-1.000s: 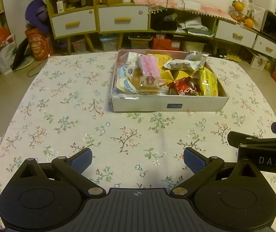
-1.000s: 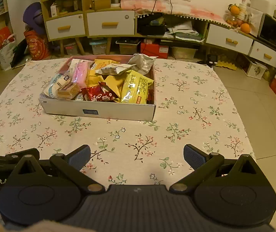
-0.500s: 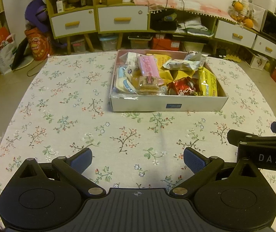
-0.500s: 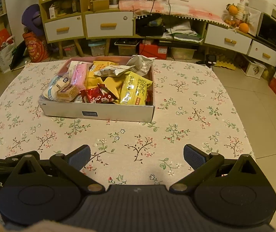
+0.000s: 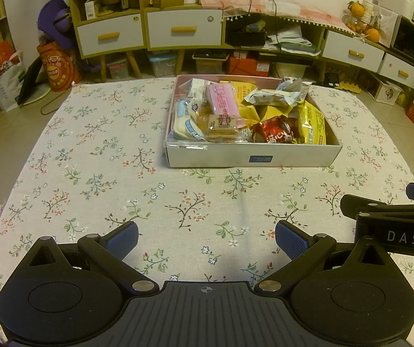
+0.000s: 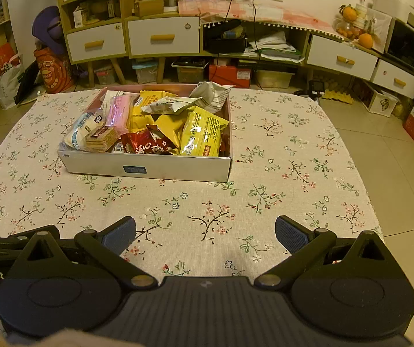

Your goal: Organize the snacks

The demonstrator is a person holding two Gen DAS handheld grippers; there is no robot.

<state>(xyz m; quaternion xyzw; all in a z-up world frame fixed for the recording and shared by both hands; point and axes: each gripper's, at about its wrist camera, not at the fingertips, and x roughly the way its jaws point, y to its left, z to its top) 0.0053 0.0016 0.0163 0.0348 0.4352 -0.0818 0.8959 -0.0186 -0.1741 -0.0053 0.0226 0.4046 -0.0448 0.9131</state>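
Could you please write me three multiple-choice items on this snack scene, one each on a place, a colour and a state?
1. Where are the snacks?
A. Spread over the tablecloth
B. Piled inside the white box
C. On the floor

2. What colour is the long flat packet lying on top at the left of the pile?
A. Pink
B. Green
C. Black

3. How do the left gripper and the right gripper stand?
A. Both shut on packets
B. One open, one shut
C. Both open and empty

Answers: 1 B, every packet lies within the box walls and the floral tablecloth carries none. 2 A, its wrapper is plainly pink in both views. 3 C, in each view the blue pads sit wide apart with only cloth between them.
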